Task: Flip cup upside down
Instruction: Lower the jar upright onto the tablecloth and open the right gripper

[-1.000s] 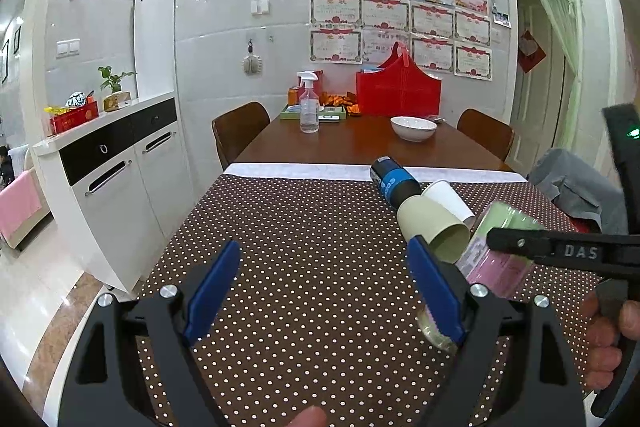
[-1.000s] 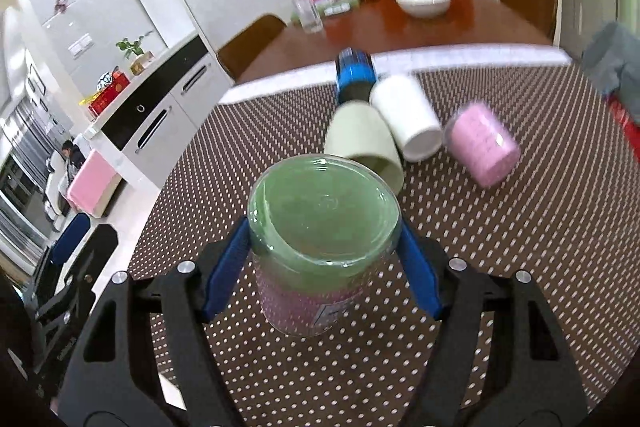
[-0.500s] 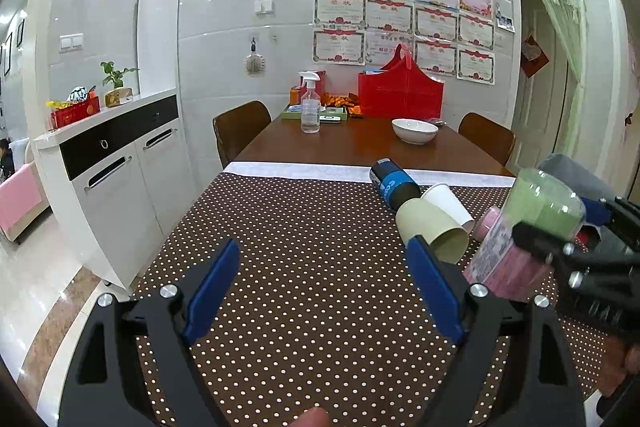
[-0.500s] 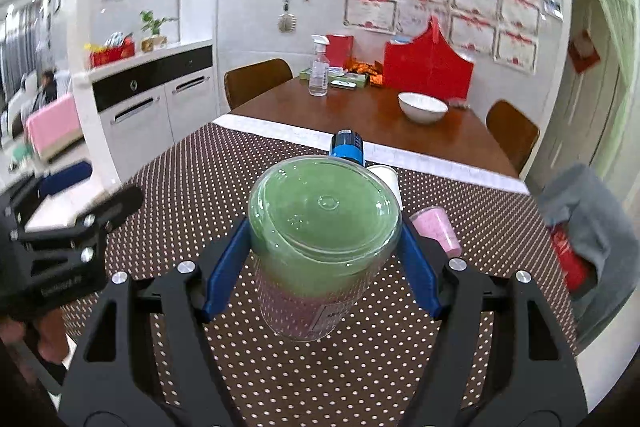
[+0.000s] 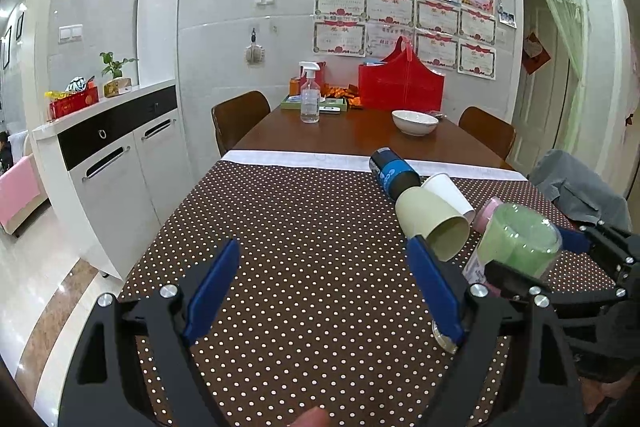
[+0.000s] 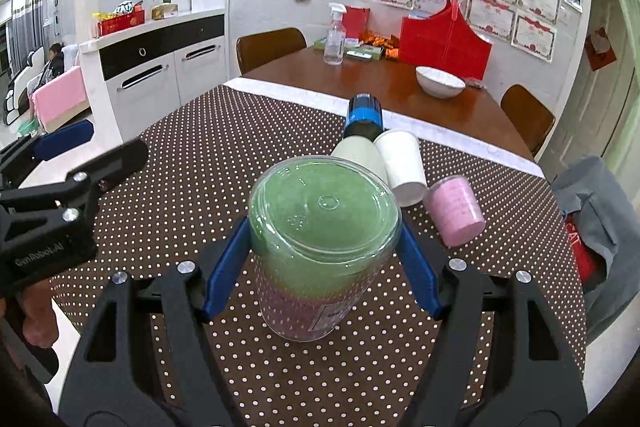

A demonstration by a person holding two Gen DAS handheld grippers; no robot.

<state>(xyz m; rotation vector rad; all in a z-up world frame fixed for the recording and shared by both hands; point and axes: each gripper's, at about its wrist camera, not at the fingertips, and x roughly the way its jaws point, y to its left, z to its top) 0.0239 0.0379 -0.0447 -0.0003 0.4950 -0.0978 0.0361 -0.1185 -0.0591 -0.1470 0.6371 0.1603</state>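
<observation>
Comparing with one second ago, the right hand-held gripper [image 6: 322,269] has swung from a downward tilt to a near-level aim, and the cup [image 6: 324,239] has turned with it. The cup's closed base now faces up and toward the camera; its mouth points down at the desk [image 6: 192,155]. Both blue pads are clamped on the cup wall, as before. The left view shows the cup lower and nearer the desk than half a second ago. Whether the rim touches the dotted cloth cannot be told from either view.

Judgement: inversion is essentially complete. Lowering and release remain.

The left hand-held gripper [image 5: 324,287] is spread wide, holds nothing, and has not moved over the last second.

Containers:
- Cup: clear wall, green upper band, pink lower band, white label. No contents visible.
- Cream cup [image 5: 434,219]: on its side, open mouth visible, empty.
- White cup [image 6: 402,167]: on its side, touching the cream cup.
- Pink cup [image 6: 454,209]: on its side, just beside the white cup.
- Blue can [image 6: 364,115]: lying behind the cups.
- Bowl [image 6: 439,82]: farther back on bare wood; contents not visible.
</observation>
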